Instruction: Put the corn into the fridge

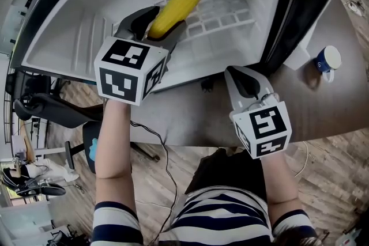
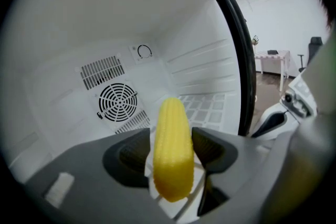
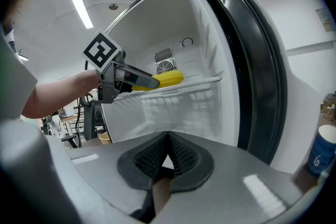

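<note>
A yellow corn cob point(image 1: 175, 8) is clamped in my left gripper point(image 1: 158, 29), which reaches into the open white fridge point(image 1: 75, 37) above its wire shelf point(image 1: 222, 6). In the left gripper view the corn point(image 2: 172, 148) stands between the two dark pads, pointing toward the round fan grille point(image 2: 118, 102) on the back wall. The right gripper view shows the corn point(image 3: 164, 80) and left gripper point(image 3: 149, 81) over the shelf point(image 3: 178, 93). My right gripper point(image 1: 245, 79) hangs outside the fridge over the brown table point(image 1: 190, 121), its pads pressed together on nothing point(image 3: 167, 152).
The fridge's dark door seal point(image 1: 300, 8) rises at the right of the opening. A blue-and-white paper cup point(image 1: 329, 60) stands on the table at the right. Office chairs point(image 1: 52, 109) and a cable sit on the wooden floor at the left.
</note>
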The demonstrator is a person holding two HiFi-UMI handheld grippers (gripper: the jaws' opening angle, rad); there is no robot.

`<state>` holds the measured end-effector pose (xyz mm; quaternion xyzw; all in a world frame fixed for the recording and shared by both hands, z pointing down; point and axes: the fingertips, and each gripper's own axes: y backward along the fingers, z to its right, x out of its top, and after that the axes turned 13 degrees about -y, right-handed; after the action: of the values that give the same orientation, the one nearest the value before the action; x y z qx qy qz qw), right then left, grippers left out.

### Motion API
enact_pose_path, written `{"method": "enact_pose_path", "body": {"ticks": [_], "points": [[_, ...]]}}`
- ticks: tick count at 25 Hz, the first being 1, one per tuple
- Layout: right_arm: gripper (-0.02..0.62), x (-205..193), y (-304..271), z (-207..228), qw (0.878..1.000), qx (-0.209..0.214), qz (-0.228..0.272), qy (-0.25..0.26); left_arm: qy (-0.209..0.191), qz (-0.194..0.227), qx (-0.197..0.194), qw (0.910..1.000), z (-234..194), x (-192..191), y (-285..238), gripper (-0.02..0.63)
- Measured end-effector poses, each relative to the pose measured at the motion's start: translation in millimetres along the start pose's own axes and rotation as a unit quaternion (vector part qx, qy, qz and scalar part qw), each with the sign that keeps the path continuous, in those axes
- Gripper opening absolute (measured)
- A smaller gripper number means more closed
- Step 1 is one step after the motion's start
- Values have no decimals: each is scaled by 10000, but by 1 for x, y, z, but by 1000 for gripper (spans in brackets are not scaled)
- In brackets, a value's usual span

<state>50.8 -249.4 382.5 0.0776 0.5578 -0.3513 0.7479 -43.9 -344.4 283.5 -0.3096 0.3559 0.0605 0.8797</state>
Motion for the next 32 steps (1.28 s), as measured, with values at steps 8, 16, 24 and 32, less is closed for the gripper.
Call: {"method": "enact_pose_path", "body": {"ticks": [8,16,24,32], "points": [[-9,5,5,0,9999,-127,43,11,50,310,110,9994,-6,10,11,0],[-8,11,15,-12,9997,-214,107,27,566,709,359,9952,-16,9,42,0],[-8,17,29,-27,9993,-323,179,99,1065,1101,739,9854,-26,1,86,0],[-9,27,41,-36,9983,-481,284,191,1379,1145,895,9797,-11,-17,114,0]]}}
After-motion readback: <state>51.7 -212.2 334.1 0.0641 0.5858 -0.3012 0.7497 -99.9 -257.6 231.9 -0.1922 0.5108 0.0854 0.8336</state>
